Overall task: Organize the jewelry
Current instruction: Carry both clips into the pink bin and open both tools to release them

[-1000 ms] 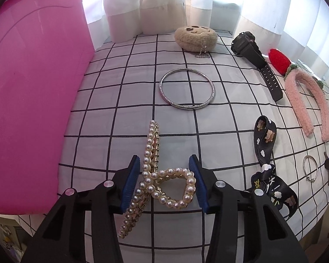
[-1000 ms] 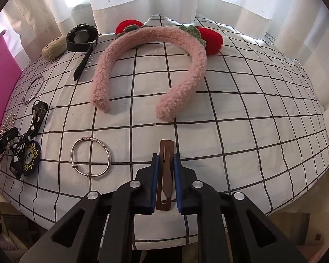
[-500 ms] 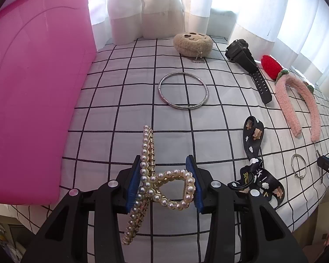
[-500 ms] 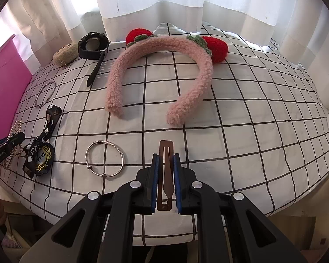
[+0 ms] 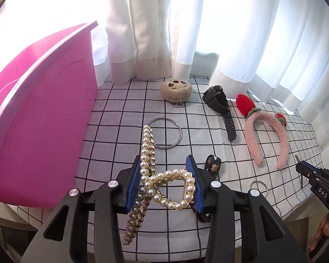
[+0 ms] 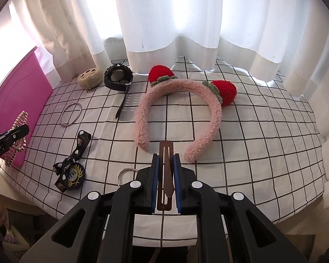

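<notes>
My left gripper point(image 5: 164, 166) is shut on a pearl hair claw point(image 5: 145, 151), which hangs lifted above the checked tablecloth point(image 5: 120, 118). Its long pearl arm sticks up and down past the blue pads. A tall pink box point(image 5: 39, 114) stands close on the left. My right gripper point(image 6: 165, 160) is shut on a flat brown snap hair clip point(image 6: 164, 188), held upright between the pads and clear of the cloth. In the right wrist view the left gripper point(image 6: 17, 133) and pearl claw point(image 6: 22, 118) show at the left edge, in front of the pink box point(image 6: 15, 94).
On the cloth lie a silver bangle point(image 5: 166, 135), a black watch point(image 5: 219, 105), a beige plush charm point(image 5: 175, 88), a pink strawberry headband point(image 6: 175, 100), a black ribbon badge point(image 6: 72, 171) and a small silver bracelet point(image 6: 127, 172). White curtains hang behind. The table's front edge lies just under both grippers.
Both grippers have risen from the cloth with their pieces held, the pearl claw on the left and the brown clip on the right. The table looks farther away.
</notes>
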The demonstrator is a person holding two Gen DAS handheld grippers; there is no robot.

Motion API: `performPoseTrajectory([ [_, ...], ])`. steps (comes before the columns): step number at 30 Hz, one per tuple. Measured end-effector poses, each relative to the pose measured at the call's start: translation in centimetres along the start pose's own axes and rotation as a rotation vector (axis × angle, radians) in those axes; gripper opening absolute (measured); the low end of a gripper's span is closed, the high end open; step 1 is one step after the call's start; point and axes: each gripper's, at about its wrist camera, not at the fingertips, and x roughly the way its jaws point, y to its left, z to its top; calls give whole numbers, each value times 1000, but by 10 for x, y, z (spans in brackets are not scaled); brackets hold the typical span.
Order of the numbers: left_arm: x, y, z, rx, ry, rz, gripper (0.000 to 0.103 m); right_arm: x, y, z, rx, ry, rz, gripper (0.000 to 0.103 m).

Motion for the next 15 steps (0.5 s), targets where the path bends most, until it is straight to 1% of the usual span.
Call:
performPoseTrajectory([
  [4,-27,-8,20,-15,-59,-17,39,-19,12,20,-47,-57,22,13],
  [7,-51,-9,35,-29,-108,-17,39,-33,26,37,-92,-96,51,13],
  [11,-88,-1,54,-70,-189,15,39,-49,53,62,-155,-150,113,13],
  [15,-123,23,71,-115,-271,67,39,-65,94,90,-228,-211,205,13],
])
